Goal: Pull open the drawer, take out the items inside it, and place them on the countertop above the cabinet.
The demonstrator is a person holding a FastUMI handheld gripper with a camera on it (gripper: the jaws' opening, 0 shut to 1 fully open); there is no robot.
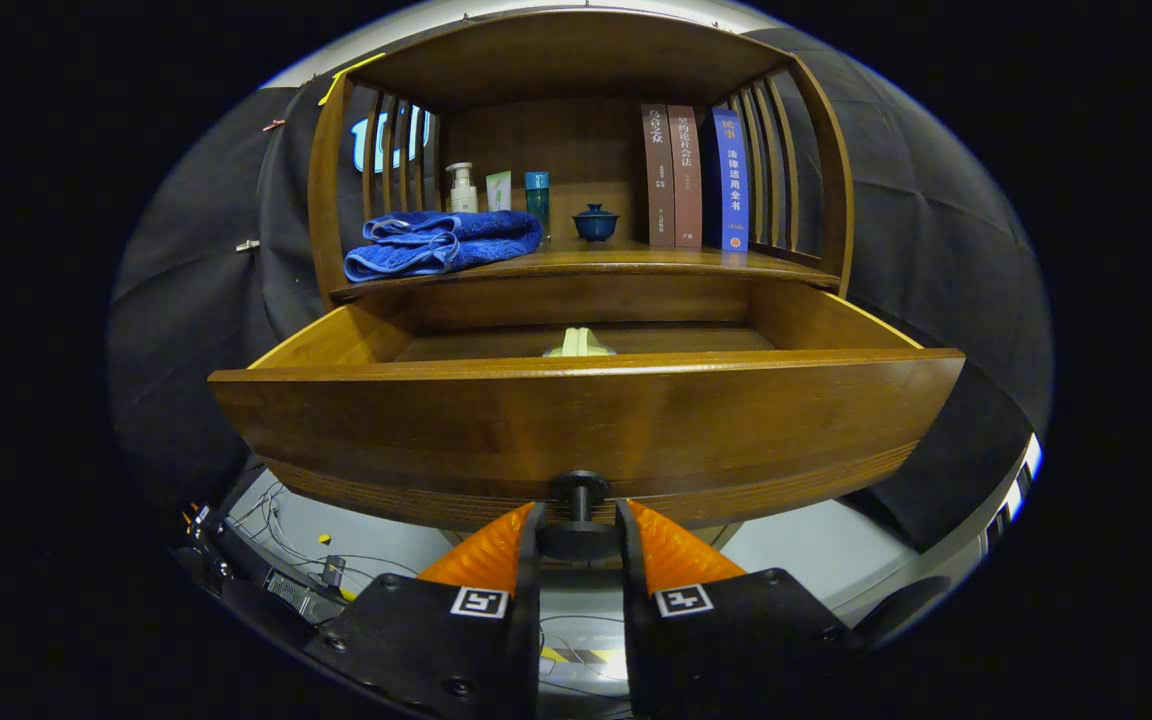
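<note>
The wooden drawer [586, 420] of the cabinet stands pulled out toward me. Its dark round knob [579, 525] sits between my two fingers, and my gripper [579, 530] is shut on it. Inside the drawer, over the front panel's top edge, the top of a pale cream item [579, 344] shows; the rest of it is hidden. Above the drawer runs the wooden countertop [656, 262].
On the countertop lie a folded blue towel [441, 243], a pump bottle [461, 188], a small box and a teal tube, a dark blue lidded cup [596, 222] and three upright books [693, 177]. Slatted wooden sides and a top board enclose the shelf. Cables lie on the floor below left.
</note>
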